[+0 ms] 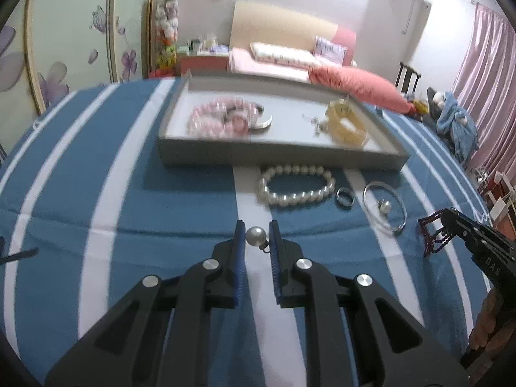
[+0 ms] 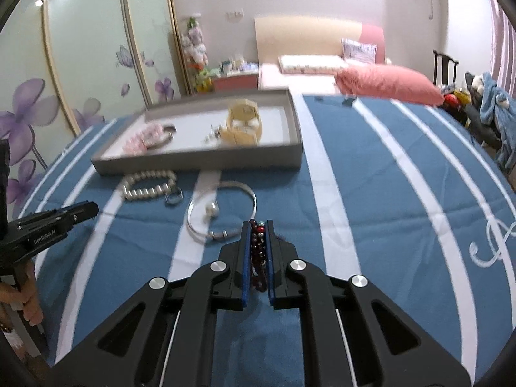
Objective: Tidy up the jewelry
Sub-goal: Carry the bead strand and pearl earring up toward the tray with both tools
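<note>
My left gripper point(image 1: 257, 237) is shut on a pearl earring point(image 1: 256, 236), held between its blue pads above the striped cloth. My right gripper point(image 2: 259, 235) is shut on a dark red beaded bracelet point(image 2: 259, 251); its loops hang from the jaws in the left wrist view point(image 1: 433, 233). A grey tray point(image 1: 280, 156) ahead holds a pink bead bracelet point(image 1: 213, 119), a yellow bracelet point(image 1: 346, 122) and small earrings point(image 1: 314, 122). In front of the tray lie a pearl bracelet point(image 1: 295, 185), a ring point(image 1: 344, 197), a silver bangle point(image 1: 385, 208) and a second pearl earring point(image 1: 384, 206).
The blue and white striped cloth point(image 2: 387, 193) covers the work surface. Behind it are a bed with a pink pillow point(image 1: 358, 85), a chair point(image 2: 445, 67) and a wardrobe with flower doors point(image 2: 80, 64).
</note>
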### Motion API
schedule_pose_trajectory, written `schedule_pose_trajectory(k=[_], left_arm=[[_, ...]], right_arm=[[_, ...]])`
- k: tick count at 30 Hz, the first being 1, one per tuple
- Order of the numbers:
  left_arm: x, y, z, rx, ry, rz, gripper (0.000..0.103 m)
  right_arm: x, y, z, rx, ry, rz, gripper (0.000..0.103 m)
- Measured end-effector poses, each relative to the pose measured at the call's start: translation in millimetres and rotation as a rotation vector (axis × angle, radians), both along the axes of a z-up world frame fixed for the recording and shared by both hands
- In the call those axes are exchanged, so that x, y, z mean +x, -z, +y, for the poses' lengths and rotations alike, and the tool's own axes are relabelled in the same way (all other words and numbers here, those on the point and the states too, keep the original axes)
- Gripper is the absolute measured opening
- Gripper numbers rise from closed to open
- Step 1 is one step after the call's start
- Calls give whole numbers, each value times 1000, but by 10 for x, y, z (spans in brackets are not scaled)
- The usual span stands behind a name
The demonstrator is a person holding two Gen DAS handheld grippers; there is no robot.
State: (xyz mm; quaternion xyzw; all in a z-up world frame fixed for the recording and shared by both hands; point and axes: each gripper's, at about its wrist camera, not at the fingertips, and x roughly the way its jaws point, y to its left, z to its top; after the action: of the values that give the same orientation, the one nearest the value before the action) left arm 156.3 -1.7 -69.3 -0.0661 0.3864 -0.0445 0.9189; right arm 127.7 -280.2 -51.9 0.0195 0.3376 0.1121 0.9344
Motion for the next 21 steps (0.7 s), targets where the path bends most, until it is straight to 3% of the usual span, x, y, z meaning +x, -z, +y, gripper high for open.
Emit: schedule_pose_trajectory(k=[14, 21], left_arm=[[-382, -556, -114, 56, -11, -342, 15], [-489, -707, -168, 70, -19, -438, 15]], right_arm=[[-205, -482, 41, 60, -19, -280, 9], [-233, -648, 96, 83, -30, -362, 9]])
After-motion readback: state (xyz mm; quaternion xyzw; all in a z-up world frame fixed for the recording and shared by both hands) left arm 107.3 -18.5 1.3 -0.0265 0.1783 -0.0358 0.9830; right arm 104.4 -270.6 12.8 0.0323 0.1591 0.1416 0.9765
